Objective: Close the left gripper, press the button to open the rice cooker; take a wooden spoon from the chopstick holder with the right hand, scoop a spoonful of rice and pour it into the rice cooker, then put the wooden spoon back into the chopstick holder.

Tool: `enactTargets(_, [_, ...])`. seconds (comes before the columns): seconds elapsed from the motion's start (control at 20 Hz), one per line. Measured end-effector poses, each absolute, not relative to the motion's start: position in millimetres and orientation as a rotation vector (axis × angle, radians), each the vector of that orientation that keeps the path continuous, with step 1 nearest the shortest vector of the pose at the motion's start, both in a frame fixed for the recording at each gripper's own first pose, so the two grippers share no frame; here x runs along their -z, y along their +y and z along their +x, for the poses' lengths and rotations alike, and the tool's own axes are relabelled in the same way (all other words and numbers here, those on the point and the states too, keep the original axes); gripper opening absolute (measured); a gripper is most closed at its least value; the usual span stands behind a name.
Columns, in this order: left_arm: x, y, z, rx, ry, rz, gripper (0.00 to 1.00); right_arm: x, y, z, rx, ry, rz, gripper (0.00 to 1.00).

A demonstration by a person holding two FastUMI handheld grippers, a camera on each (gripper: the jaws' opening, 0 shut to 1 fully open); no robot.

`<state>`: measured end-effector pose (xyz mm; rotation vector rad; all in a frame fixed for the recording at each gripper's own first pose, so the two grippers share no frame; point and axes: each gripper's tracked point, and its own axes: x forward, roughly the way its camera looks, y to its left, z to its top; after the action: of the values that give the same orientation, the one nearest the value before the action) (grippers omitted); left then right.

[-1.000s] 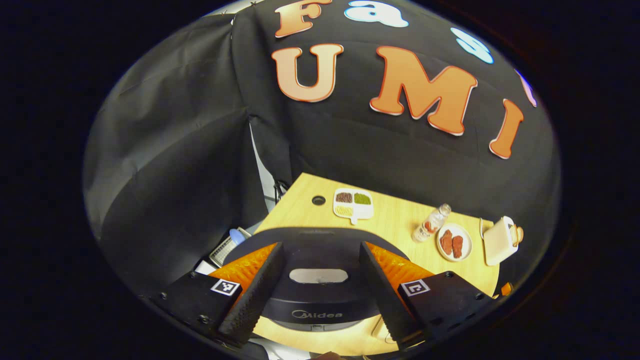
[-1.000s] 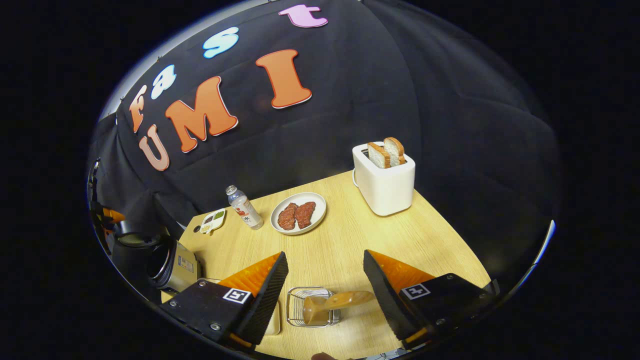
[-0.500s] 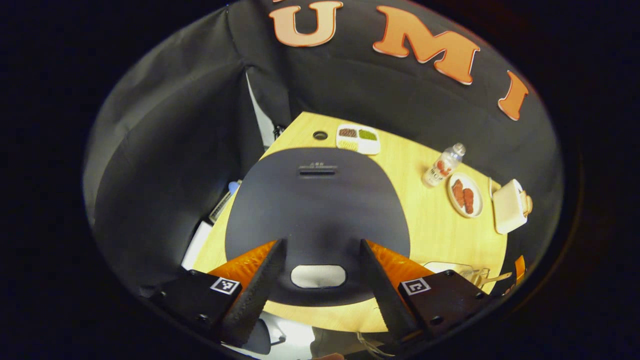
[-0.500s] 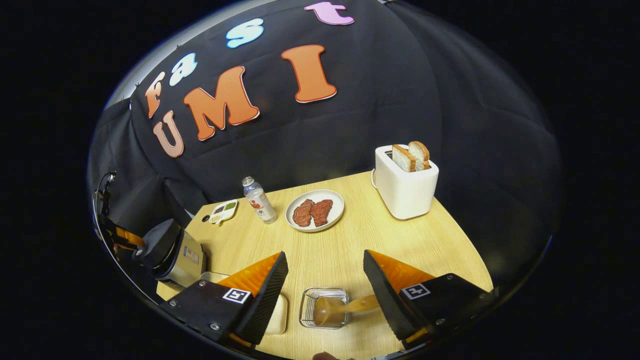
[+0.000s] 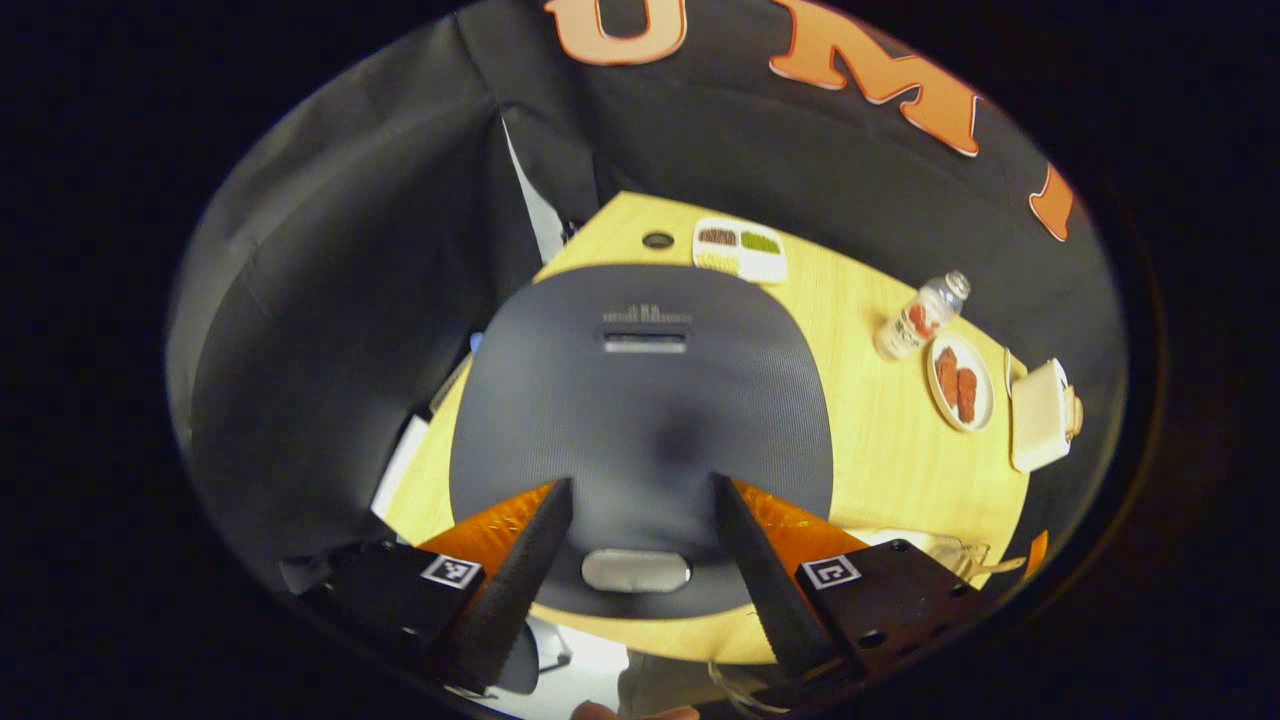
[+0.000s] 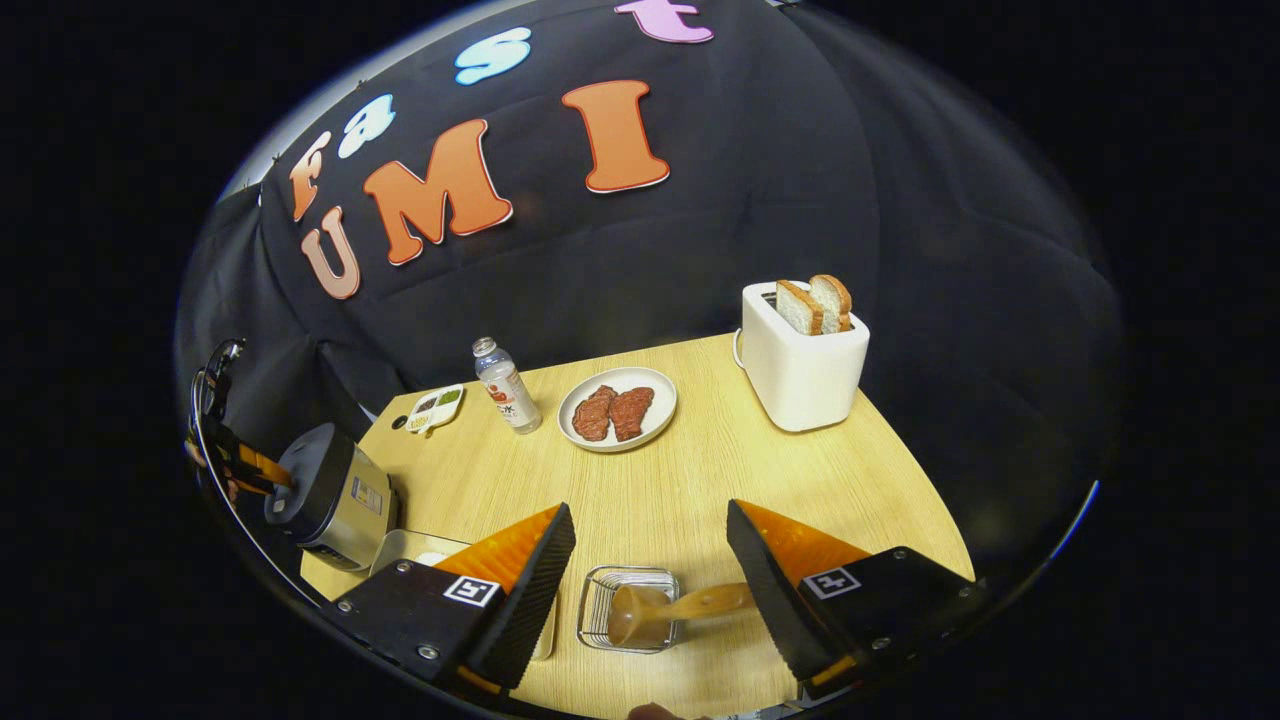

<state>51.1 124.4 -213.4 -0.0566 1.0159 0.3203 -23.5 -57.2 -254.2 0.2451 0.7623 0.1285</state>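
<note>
Grey button [image 5: 636, 570] on the rice cooker [image 5: 640, 400] sits between the left tool [image 5: 636, 500], spread apart; right tool [image 6: 650, 530], also apart, hovers over the wooden spoon [image 6: 665, 610] at 6 o'clock.

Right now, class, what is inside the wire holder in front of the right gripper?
The wire holder holds a wooden spoon, bowl down, with its handle leaning out toward the right gripper. The spoon bowl covers the holder's bottom.

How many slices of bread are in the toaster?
2: the left slice and the right slice stand side by side, sticking up from the white toaster at the table's far right.
</note>
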Motion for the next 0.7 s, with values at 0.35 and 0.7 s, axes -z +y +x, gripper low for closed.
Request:
enactTargets(0.35, [215, 126, 54, -0.335, 0.82, -0.021, 0.99, 243, -52, -23, -0.154, 0.715, 0.195, 0.95])
enactTargets(0.7, [101, 68, 44, -0.241, 0.43, 0.037, 0.98, 158, -29, 8, -0.189, 0.408, 0.07, 0.94])
